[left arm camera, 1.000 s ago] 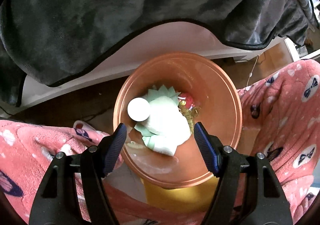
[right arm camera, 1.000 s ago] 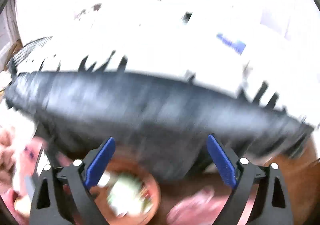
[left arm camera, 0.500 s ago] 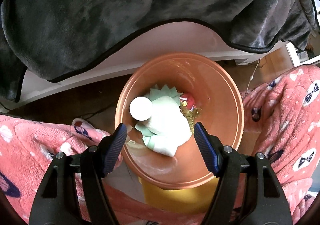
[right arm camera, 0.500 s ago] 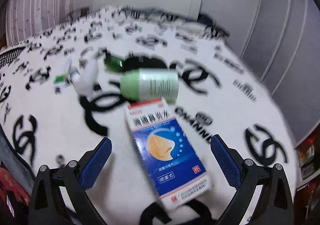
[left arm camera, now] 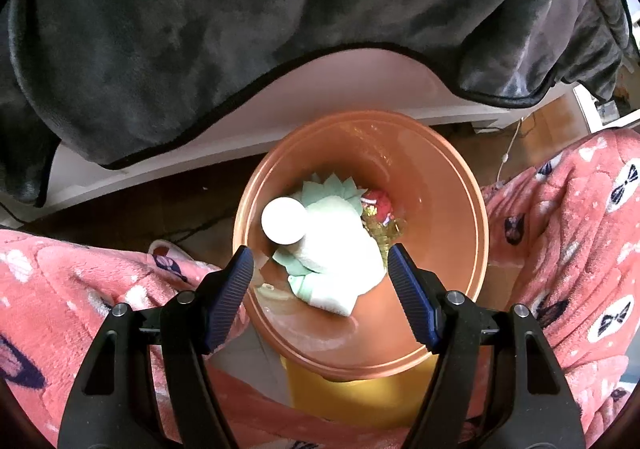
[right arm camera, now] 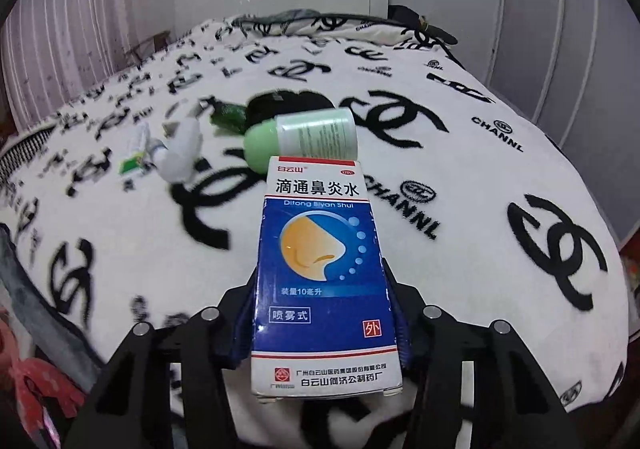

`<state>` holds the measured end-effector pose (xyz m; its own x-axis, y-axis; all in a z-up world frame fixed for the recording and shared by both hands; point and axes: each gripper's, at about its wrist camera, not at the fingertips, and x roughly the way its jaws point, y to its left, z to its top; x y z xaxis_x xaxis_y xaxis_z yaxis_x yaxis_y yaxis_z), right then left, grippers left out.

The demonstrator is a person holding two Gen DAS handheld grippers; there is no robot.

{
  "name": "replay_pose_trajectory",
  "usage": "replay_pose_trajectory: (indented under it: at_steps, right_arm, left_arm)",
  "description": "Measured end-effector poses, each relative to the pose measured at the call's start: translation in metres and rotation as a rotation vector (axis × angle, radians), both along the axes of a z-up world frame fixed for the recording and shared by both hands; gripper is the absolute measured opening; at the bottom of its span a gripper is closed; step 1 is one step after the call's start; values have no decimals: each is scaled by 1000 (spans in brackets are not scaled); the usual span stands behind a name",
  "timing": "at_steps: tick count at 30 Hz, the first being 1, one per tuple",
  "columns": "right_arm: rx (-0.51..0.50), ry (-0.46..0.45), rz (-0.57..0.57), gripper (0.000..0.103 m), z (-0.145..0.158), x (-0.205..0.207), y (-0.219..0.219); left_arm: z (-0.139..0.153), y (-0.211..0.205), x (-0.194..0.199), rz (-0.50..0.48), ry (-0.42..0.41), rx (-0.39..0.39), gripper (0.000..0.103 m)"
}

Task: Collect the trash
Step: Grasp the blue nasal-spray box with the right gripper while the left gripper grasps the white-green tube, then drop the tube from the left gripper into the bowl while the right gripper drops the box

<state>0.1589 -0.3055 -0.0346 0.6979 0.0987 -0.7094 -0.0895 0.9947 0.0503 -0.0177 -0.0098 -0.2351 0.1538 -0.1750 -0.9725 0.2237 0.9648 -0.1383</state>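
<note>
Big patterned blanket [right arm camera: 500, 185] fills the view, litter strewn across it. Down on the floor, the orange bin [left arm camera: 452, 185] waits, left gripper [left arm camera: 320, 281] spread wide above it, carrying nothing. Right gripper [right arm camera: 322, 313] pinches the blue box [right arm camera: 320, 273] by its lower sides. Light, crushable card, I'd say: gentle squeeze. Green bottle [right arm camera: 304, 137] lies just beyond.

A dark grey blanket [left arm camera: 240, 29] hangs over a white bed frame [left arm camera: 340, 89]; pink patterned pyjamas [left arm camera: 580, 249] alongside
</note>
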Motion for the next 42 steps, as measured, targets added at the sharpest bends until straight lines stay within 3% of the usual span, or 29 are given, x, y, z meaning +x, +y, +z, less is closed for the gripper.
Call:
replay_pose_trajectory:
  at_steps: [4,8,13,16,18,22,25,28,36,39,41,42]
  right_arm:
    - [47,-52,28,52,18,-21,5]
    - [103,-129,114,52,37,-58,19]
    - [147,-231,179,52,48,-108,35]
    - [185,-284,197,52,51,-132,36]
    - [203,-321,198,52,51,-146,35]
    - [229,-357,213,52,51,-160,34]
    - [239,-366,228,52,51,-163,31]
    - [245,-372,240,52,49,-163,26]
    - [280,-340,222,52,33,-155,0]
    - [302,-320,204,52,27,-147,-11]
    - [308,-314,193,52,24,-144,-14]
    - [306,-314,190,52,23,-142,-15]
  left_arm:
    - [12,4,-2,13,-42,-7,68]
    - [56,-5,-13,-76,-195,-24,68]
    - [140,-2,-4,-119,-325,-209,68]
    - [195,-2,31,-104,-448,-210,68]
    - [218,-2,58,-69,-506,-197,75]
    - [250,-4,157,101,-521,-180,79]
    - [256,-8,228,200,-499,-93,79]
    - [253,-10,289,298,-449,-59,79]
    - [210,-19,362,456,-291,-27,77]
    - [197,-18,367,480,-270,-9,67]
    - [197,-16,363,493,-295,15,48]
    - [198,-16,360,480,-317,12,43]
